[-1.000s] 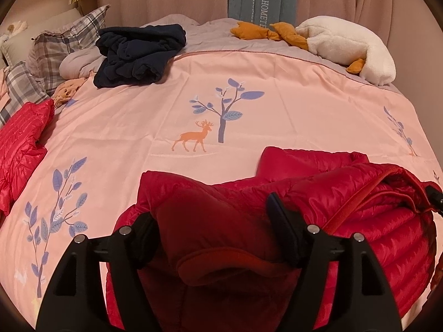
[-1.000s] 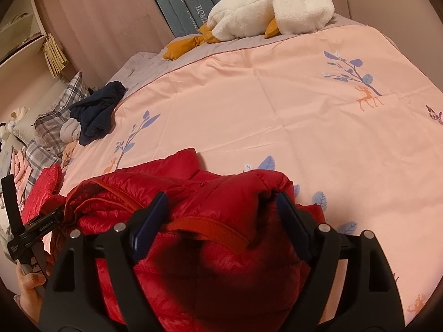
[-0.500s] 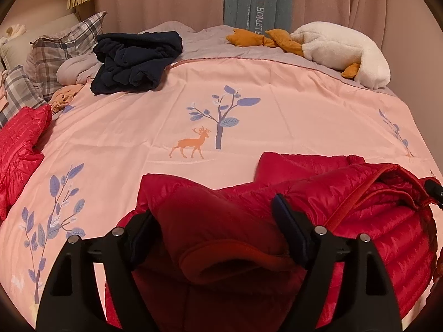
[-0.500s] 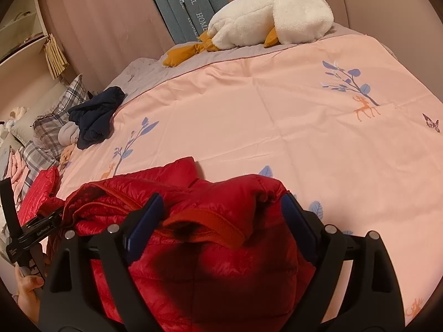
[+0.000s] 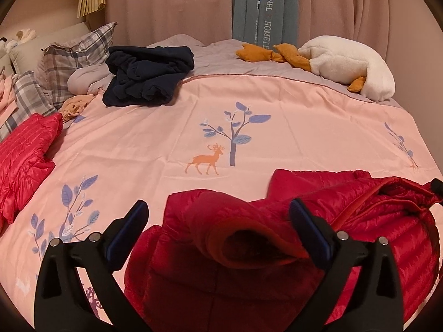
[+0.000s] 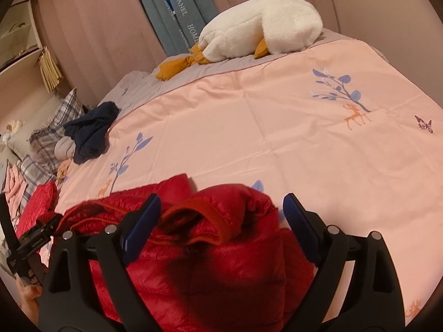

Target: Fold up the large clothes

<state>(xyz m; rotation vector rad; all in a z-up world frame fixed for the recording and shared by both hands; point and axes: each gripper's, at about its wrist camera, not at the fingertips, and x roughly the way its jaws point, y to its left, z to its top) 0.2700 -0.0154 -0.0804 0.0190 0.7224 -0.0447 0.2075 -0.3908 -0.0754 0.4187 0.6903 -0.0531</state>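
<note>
Both grippers have just pulled back and widened: the left gripper [image 5: 218, 218] and right gripper [image 6: 221, 211] now stand with jaws apart, each straddling a raised fold of the red jacket [image 5: 360, 221] without pinching it. A second ago the jaws sat closer in on the cloth. The jacket lies bunched on the bed [image 5: 304, 127] at its near edge. The release suggests one fold is laid; smoothing or another fold remains.

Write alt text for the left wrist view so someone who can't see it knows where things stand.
The open left gripper straddles a sleeve cuff of a bunched red down jacket lying on a pink deer-print duvet. Farther back lie a crumpled navy garment, a white plush goose and plaid pillows; another red quilted garment sits at the left edge.
</note>
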